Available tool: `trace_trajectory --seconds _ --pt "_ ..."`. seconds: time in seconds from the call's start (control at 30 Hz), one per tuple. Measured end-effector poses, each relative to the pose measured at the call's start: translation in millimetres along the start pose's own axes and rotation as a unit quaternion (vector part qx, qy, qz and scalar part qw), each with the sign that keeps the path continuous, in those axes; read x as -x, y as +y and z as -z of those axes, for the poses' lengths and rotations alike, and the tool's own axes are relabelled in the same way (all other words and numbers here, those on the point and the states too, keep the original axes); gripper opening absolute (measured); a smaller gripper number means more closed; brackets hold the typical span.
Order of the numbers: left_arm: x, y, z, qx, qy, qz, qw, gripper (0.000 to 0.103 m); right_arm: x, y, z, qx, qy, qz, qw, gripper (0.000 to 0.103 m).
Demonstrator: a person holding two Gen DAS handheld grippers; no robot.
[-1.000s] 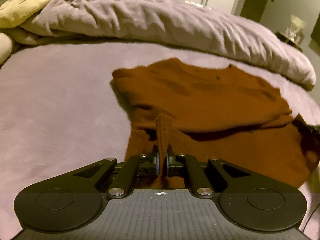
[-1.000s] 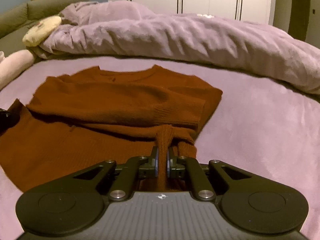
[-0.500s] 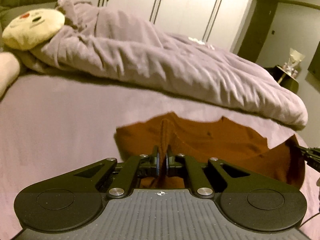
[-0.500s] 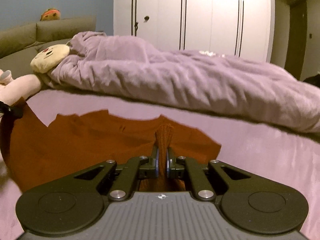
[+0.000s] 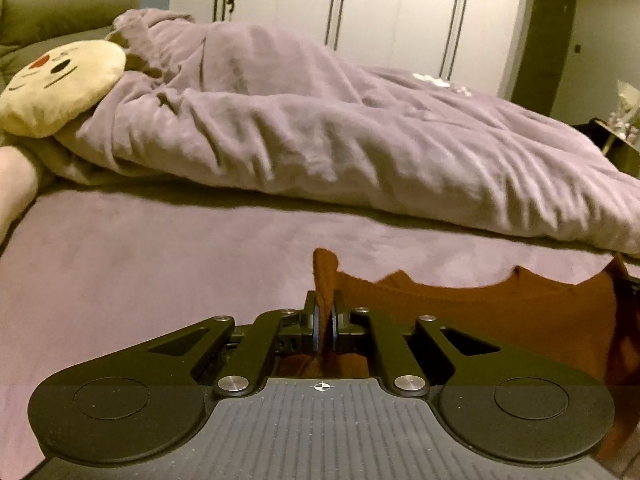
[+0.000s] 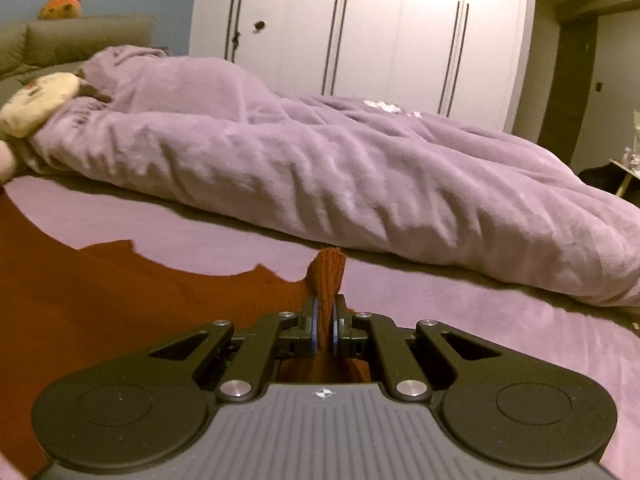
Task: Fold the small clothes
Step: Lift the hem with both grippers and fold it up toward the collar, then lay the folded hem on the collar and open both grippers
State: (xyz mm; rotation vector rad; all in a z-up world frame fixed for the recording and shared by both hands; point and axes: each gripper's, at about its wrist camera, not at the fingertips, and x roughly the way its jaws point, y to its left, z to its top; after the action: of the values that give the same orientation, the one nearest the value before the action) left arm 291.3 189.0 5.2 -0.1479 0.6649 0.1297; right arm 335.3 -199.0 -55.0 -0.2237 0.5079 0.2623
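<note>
A rust-brown knit sweater (image 5: 500, 312) hangs stretched between my two grippers above the purple bed sheet (image 5: 140, 260). My left gripper (image 5: 325, 320) is shut on a pinched fold of its ribbed edge, which sticks up between the fingers. My right gripper (image 6: 325, 320) is shut on the other end of that edge; the sweater (image 6: 100, 300) spreads to the left in the right wrist view. The right gripper's dark tip shows at the right edge of the left wrist view (image 5: 628, 280). The sweater's lower part is hidden behind the grippers.
A bunched purple duvet (image 5: 320, 140) lies across the bed's far side. A cream plush pillow with a face (image 5: 60, 84) sits at the far left. White wardrobe doors (image 6: 380, 32) stand behind. A small side table (image 5: 624, 136) is at far right.
Both grippers have lifted the sweater's edge up off the bed and forward. The views tilted from looking down on the flat sweater to looking level across the bed.
</note>
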Motion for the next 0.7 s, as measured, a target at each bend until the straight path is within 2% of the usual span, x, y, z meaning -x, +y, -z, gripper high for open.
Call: trace_trajectory --seconds 0.33,0.5,0.6,0.7 --pt "-60 1 -12 -0.01 -0.004 -0.053 0.9986 0.007 -67 6 -11 0.012 0.01 0.049 0.999 0.005" --pt "-81 -6 -5 -0.037 0.008 -0.085 0.9957 0.008 -90 4 -5 0.005 0.028 0.078 0.997 0.005" --pt "-79 -5 4 -0.033 0.021 -0.087 0.9954 0.016 -98 -2 0 -0.014 0.067 0.075 0.995 0.005" --pt "-59 9 16 0.01 0.032 -0.052 0.9981 0.032 -68 -11 7 -0.041 0.05 0.056 0.996 0.008"
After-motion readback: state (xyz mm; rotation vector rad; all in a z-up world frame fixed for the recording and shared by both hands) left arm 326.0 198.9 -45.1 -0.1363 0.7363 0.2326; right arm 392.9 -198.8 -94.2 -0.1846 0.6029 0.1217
